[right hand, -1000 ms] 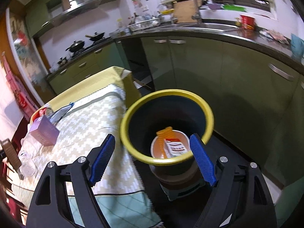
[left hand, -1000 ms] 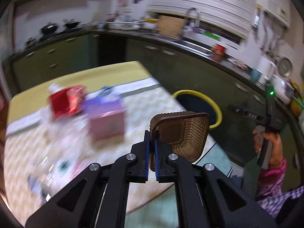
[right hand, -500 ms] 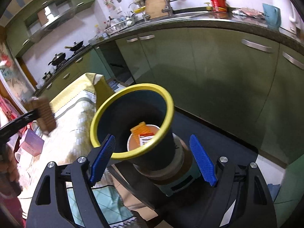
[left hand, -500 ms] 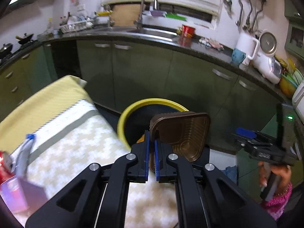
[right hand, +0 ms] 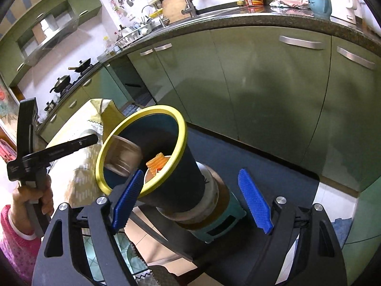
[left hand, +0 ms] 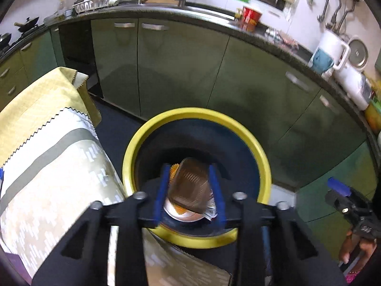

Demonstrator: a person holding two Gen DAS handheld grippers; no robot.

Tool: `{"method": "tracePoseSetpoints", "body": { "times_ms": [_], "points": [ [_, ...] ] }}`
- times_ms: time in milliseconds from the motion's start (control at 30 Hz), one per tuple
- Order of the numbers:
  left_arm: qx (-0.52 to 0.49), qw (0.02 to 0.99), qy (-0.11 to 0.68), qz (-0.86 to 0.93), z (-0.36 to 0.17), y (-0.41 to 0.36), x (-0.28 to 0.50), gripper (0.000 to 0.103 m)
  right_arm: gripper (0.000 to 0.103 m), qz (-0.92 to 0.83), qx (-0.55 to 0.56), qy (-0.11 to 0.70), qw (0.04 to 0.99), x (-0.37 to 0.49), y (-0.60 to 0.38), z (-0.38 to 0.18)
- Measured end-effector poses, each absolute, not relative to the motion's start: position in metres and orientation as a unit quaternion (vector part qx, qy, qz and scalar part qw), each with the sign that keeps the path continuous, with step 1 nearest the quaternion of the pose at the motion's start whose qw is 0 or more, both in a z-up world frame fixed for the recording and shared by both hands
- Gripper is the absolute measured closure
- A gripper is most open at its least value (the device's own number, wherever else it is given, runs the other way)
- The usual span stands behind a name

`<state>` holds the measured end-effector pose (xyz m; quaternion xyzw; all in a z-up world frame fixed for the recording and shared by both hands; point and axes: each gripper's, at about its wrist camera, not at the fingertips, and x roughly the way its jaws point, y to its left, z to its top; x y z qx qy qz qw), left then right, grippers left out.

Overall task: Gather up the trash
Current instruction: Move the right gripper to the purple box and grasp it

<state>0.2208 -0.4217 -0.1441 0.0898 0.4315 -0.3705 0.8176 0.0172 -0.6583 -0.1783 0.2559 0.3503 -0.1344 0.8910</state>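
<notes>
The left claw (left hand: 189, 191) is opening over the yellow-rimmed dark blue plastic bin (left hand: 259, 157); the ribbed brown plastic tray (left hand: 190, 188) (blurred) is between its pads, untouched. The right claw (right hand: 193, 201) gapes wide, empty.

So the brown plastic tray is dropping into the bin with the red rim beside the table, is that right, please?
Not quite: the bin's rim is yellow, not red, as the left wrist view shows. The rest holds: the brown plastic tray is dropping into the bin beside the table, between the left gripper's opening jaws.
</notes>
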Motion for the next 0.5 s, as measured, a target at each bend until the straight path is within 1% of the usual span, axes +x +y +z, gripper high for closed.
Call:
{"method": "tracePoseSetpoints", "body": {
  "times_ms": [67,167,233,300,400,500],
  "points": [
    [0.088,0.826,0.414,-0.372,-0.132,-0.409,0.211,0.064,0.022,-0.131,0.255,0.351,0.891,0.021,-0.655,-0.178],
    [0.071,0.837,0.377,-0.39,-0.104,-0.375,0.181,0.055,0.022,-0.122,0.252,0.353,0.893,0.026,-0.649,-0.178],
    [0.06,0.84,0.361,-0.401,-0.091,-0.352,0.163,0.051,0.022,-0.112,0.249,0.354,0.894,0.031,-0.644,-0.177],
    [0.054,0.844,0.344,-0.408,-0.079,-0.324,0.141,0.044,0.022,-0.096,0.242,0.356,0.898,0.038,-0.635,-0.176],
    [0.053,0.856,0.319,-0.403,-0.063,-0.282,0.112,0.037,0.022,-0.069,0.225,0.356,0.904,0.05,-0.616,-0.168],
    [0.045,0.873,0.301,-0.381,-0.053,-0.236,0.09,0.033,0.022,-0.033,0.207,0.354,0.912,0.062,-0.592,-0.158]
  ]
}}
